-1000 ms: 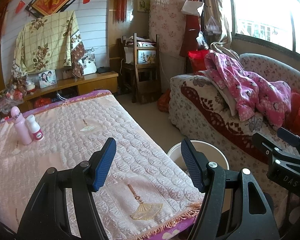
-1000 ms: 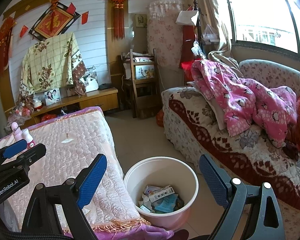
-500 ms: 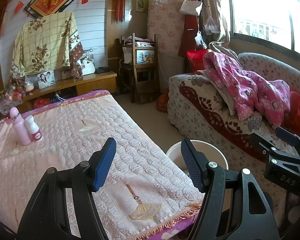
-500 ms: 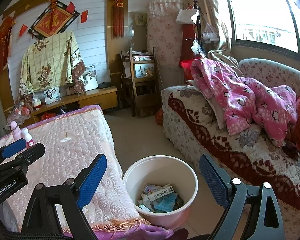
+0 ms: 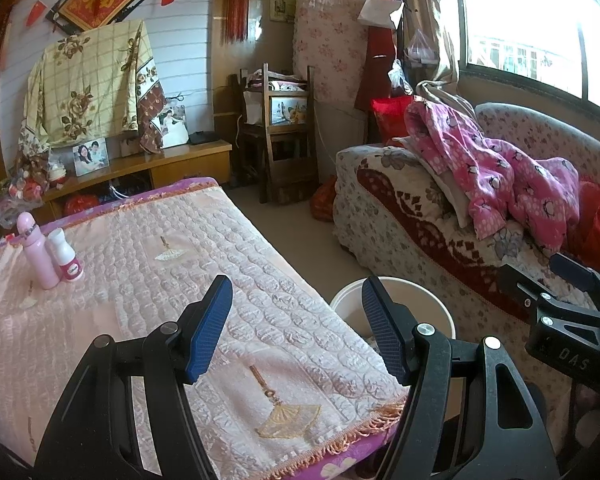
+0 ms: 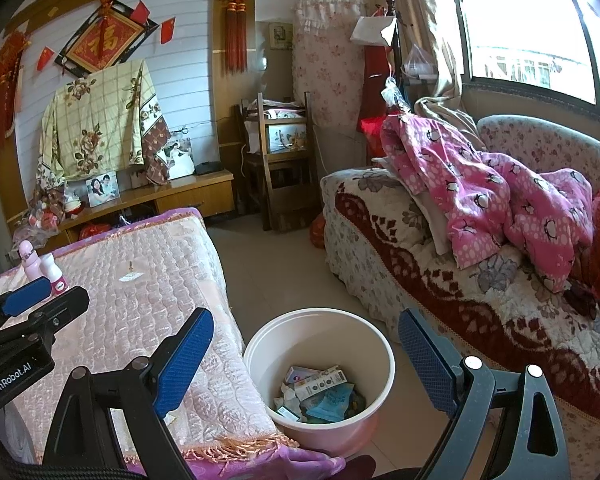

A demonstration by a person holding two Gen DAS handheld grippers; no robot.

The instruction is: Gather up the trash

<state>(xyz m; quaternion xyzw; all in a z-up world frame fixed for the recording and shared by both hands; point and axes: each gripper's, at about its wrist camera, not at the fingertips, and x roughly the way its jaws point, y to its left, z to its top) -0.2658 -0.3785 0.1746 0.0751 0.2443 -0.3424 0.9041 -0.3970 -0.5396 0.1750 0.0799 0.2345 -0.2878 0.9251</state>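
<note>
A white waste bin (image 6: 320, 364) stands on the floor between the table and the sofa, holding several cartons and wrappers (image 6: 320, 390). My right gripper (image 6: 306, 342) hovers open above it with nothing between its blue pads. In the left wrist view the bin's rim (image 5: 396, 292) peeks out past the table edge. My left gripper (image 5: 296, 304) hangs open and empty over the table's near corner. Each gripper shows at the edge of the other's view: the left gripper (image 6: 40, 300) and the right gripper (image 5: 560, 280).
The table wears a pink quilted cloth (image 5: 148, 288), with a pink bottle (image 5: 38, 252) and a small white bottle (image 5: 64, 256) at its far left. A sofa (image 6: 460, 280) with a pink garment (image 6: 500, 200) lies right. A wooden chair (image 5: 284, 136) and a low cabinet (image 5: 172, 164) stand behind.
</note>
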